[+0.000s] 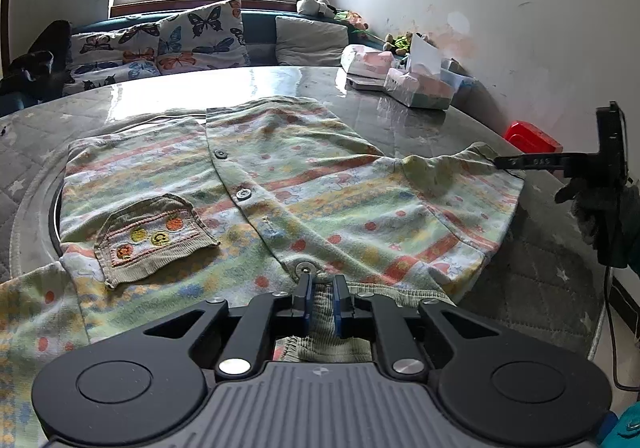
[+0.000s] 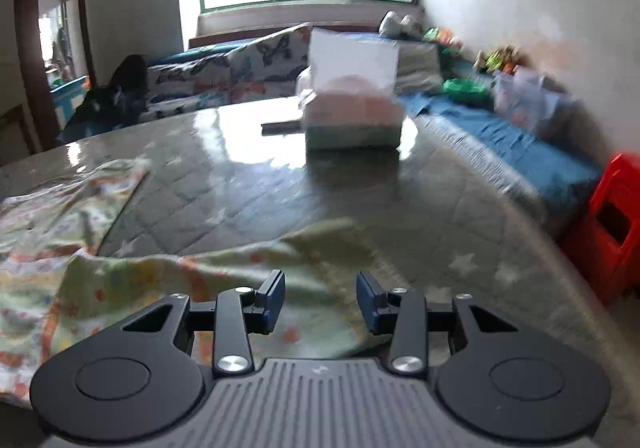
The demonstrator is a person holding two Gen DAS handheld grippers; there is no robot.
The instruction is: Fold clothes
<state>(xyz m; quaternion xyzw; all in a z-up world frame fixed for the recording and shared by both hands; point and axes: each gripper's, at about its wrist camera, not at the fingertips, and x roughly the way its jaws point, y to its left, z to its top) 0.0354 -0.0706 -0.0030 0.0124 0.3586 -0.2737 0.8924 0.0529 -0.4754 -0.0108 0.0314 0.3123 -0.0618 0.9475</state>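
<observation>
Over the shirt (image 1: 280,188), the left gripper (image 1: 322,298) jaws pinch its ribbed hem; the right gripper (image 2: 320,300) jaws gape.

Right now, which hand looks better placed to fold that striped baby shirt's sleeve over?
The right gripper: its open fingers sit over the sleeve end of the pastel striped cotton baby shirt. The left gripper sits at the ribbed collar.

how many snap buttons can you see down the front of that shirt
3 metal snap buttons on the striped pastel shirt: one nearest the window end, one mid-placket, one just ahead of the left gripper. Others may be hidden.
</observation>
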